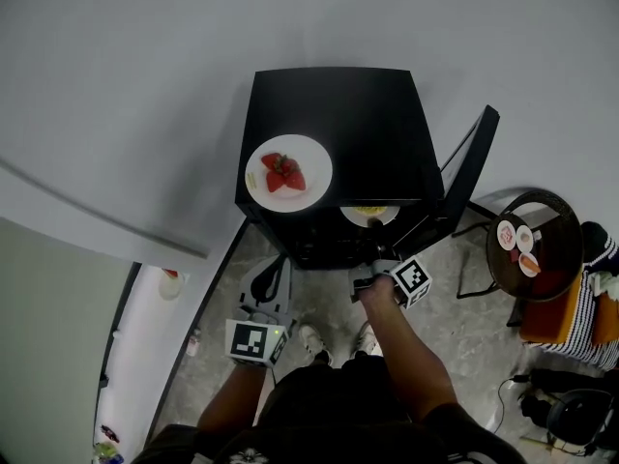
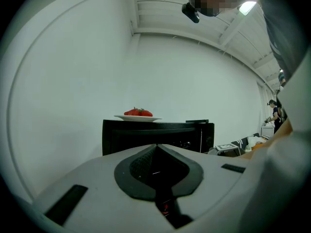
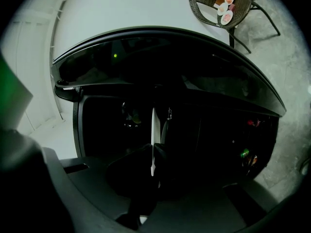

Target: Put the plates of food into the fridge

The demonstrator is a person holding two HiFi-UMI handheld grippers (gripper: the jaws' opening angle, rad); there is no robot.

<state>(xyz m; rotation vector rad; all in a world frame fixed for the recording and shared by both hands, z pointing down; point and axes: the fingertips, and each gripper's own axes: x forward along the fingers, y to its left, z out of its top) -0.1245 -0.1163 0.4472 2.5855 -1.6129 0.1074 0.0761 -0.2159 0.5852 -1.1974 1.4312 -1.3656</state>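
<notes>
While the small black cabinet-style fridge (image 1: 338,129) stands with its black door (image 1: 472,167) swung open at its right side, two plates of food are seen at it. A round white ceramic plate (image 1: 311,189) carrying red strawberries (image 1: 282,173) rests on the fridge's top panel, toward its front left corner. It is untouched by either gripper.

A second round white plate (image 1: 369,217), with a pale yellow food on it, is held at the open front of the fridge, just below the top panel's front edge. Its far half is hidden under that edge.

The right gripper (image 3: 155,147) is pointed into the dark interior of the fridge. Its jaws are closed narrowly on the near rim of this second plate. In the right gripper view the plate is seen edge-on as a thin white line running straight out from between the jaws.

The left gripper (image 2: 156,149) is held in front of the fridge's left front corner, apart from it. Its jaws are pressed fully together with nothing between them. From the left gripper view the strawberry plate is seen above and beyond the jaws, on the fridge top.

A round dark wicker table (image 1: 559,222) with small dishes (image 1: 507,234) on it stands to the right of the fridge, past the open door.
</notes>
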